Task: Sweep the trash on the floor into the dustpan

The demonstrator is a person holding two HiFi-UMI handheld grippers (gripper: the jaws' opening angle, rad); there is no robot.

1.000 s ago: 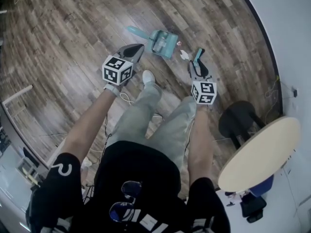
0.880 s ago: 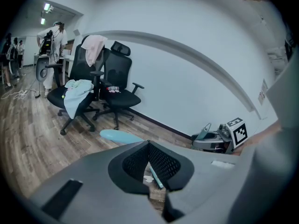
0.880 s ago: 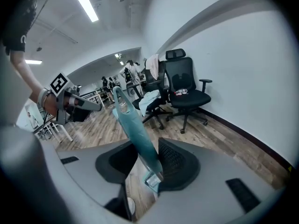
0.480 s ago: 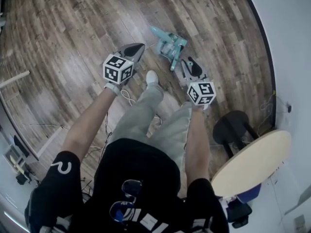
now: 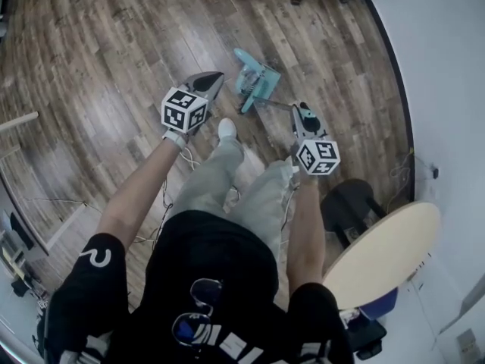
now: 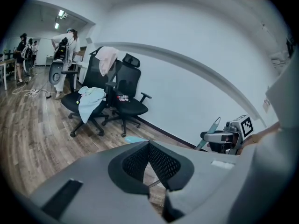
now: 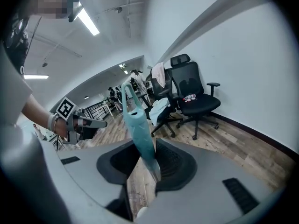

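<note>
Right tongs (image 7: 148, 164) grip a teal handle (image 7: 138, 125), its head apparently hidden.

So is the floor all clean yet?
Nearly, it looks. Done: no scrap shows on the wood floor around the teal dustpan, though its inside is unclear. In hand: the right gripper clamps the brush handle; the left gripper is shut and empty. Left: probably lifting and emptying the dustpan.
</note>
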